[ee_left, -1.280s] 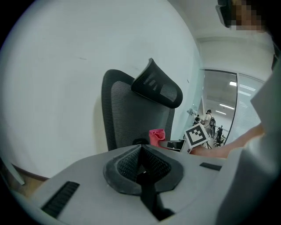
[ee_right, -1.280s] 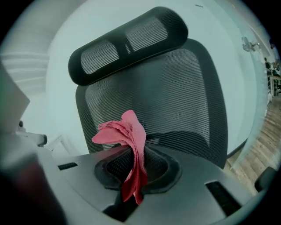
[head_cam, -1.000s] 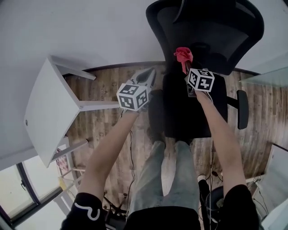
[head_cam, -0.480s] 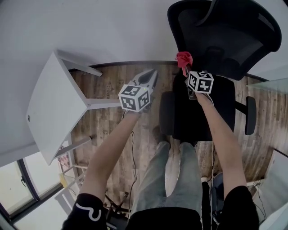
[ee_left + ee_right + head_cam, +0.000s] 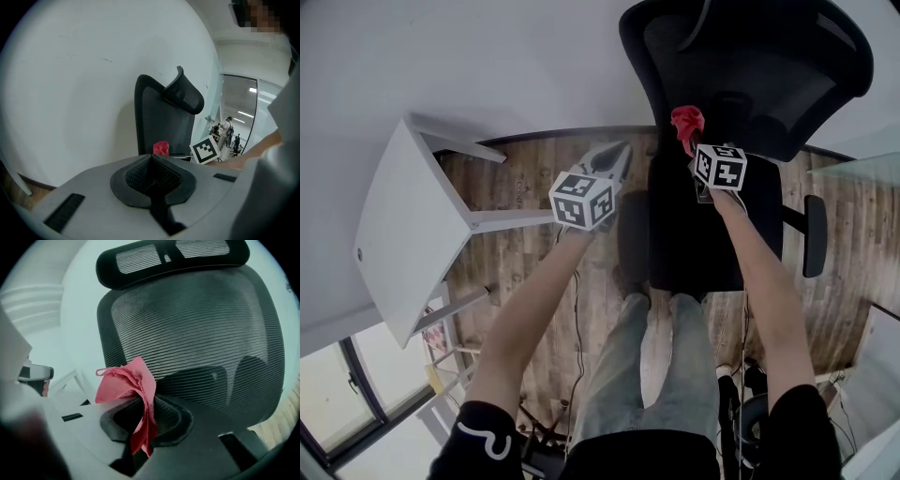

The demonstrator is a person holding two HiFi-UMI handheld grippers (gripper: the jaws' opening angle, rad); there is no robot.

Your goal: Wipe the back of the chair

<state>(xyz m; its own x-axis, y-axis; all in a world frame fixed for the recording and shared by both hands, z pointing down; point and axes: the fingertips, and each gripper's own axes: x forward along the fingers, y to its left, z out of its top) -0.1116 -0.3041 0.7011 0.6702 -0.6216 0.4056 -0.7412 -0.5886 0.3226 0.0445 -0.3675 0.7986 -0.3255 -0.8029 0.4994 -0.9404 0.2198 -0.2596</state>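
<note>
A black mesh office chair [image 5: 741, 66] stands against the white wall, its backrest [image 5: 197, 319] and headrest [image 5: 168, 258] filling the right gripper view. My right gripper [image 5: 689, 141] is shut on a red cloth [image 5: 685, 122], which bunches up above the jaws [image 5: 129, 385] just in front of the lower backrest. The cloth looks close to the mesh; contact cannot be told. My left gripper [image 5: 614, 164] is shut with nothing in it, held left of the chair. In the left gripper view the chair [image 5: 164, 117] shows side-on with the red cloth [image 5: 161, 148] beside it.
A white table [image 5: 408, 234] stands at the left on the wood floor [image 5: 516, 272]. The chair's seat [image 5: 703, 225] and right armrest [image 5: 814, 234] lie below my right arm. The person's legs [image 5: 656, 375] stand just behind the seat. A glass edge [image 5: 862, 164] is at the right.
The view has swung about, so the chair shifted right and then back left. Both grippers keep their places relative to each other, the red cloth still held near the lower backrest.
</note>
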